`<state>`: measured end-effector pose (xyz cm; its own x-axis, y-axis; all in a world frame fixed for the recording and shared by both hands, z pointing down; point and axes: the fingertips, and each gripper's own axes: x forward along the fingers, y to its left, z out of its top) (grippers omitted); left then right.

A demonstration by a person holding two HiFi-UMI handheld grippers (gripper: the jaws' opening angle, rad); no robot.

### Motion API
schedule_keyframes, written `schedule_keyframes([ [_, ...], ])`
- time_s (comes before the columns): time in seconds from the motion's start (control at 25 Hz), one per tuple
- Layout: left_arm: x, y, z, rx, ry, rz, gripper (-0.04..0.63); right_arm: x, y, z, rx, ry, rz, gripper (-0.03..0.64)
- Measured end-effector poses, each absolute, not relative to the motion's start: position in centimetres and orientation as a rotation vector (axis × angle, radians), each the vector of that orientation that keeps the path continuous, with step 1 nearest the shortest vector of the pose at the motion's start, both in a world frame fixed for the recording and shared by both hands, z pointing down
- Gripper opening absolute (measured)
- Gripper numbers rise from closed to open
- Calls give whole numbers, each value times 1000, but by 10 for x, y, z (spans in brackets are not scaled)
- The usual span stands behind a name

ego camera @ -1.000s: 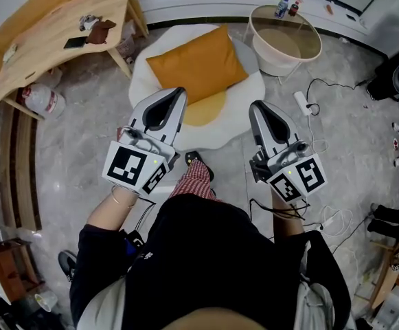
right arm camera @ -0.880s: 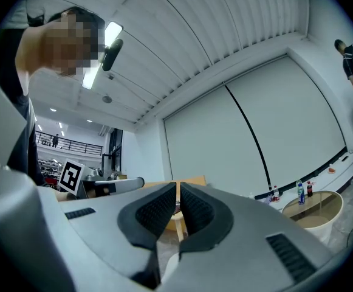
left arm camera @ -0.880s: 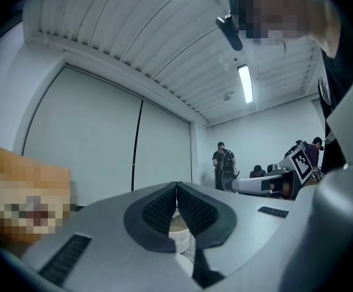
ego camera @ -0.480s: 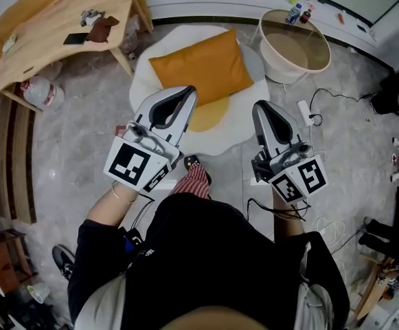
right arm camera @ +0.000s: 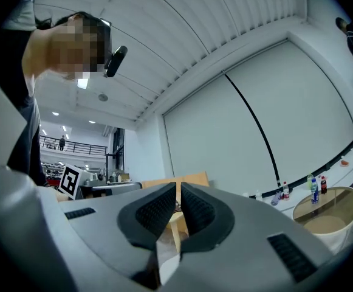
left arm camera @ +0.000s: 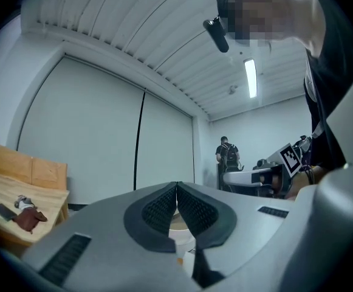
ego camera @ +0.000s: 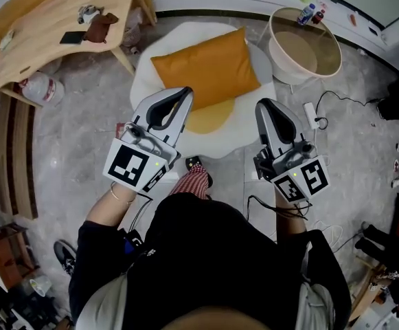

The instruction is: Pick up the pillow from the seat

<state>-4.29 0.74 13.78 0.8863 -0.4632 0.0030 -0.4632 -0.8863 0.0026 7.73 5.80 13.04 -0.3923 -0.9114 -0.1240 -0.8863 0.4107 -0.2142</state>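
Note:
An orange pillow (ego camera: 207, 69) lies tilted on a white seat (ego camera: 254, 126) with a yellow cushion patch (ego camera: 209, 117), in the head view's upper middle. My left gripper (ego camera: 185, 92) hovers over the seat's near left part, its tip just short of the pillow's near edge, jaws shut with nothing in them. My right gripper (ego camera: 266, 104) hangs over the seat's near right edge, also shut and empty. In the left gripper view the shut jaws (left arm camera: 177, 187) point level at a far wall; the right gripper view's shut jaws (right arm camera: 178, 190) do the same.
A wooden table (ego camera: 55, 29) with a phone and a toy stands at the upper left. A round side table (ego camera: 306, 49) stands to the right of the seat, bottles on a ledge beyond. Cables and a power strip (ego camera: 311, 114) lie on the floor at right. A plastic jug (ego camera: 40, 88) sits under the table.
The view has shifted so the seat, pillow and round table sit slightly lower and to the right. Both grippers stay shut and hold almost the same places.

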Motion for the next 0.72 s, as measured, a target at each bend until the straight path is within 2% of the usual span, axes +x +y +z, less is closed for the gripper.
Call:
schedule_keyframes([
  [0.72,-47,-80,149,3026,-827,-34,11,95,-43,145,-1691,2531,-98,23],
])
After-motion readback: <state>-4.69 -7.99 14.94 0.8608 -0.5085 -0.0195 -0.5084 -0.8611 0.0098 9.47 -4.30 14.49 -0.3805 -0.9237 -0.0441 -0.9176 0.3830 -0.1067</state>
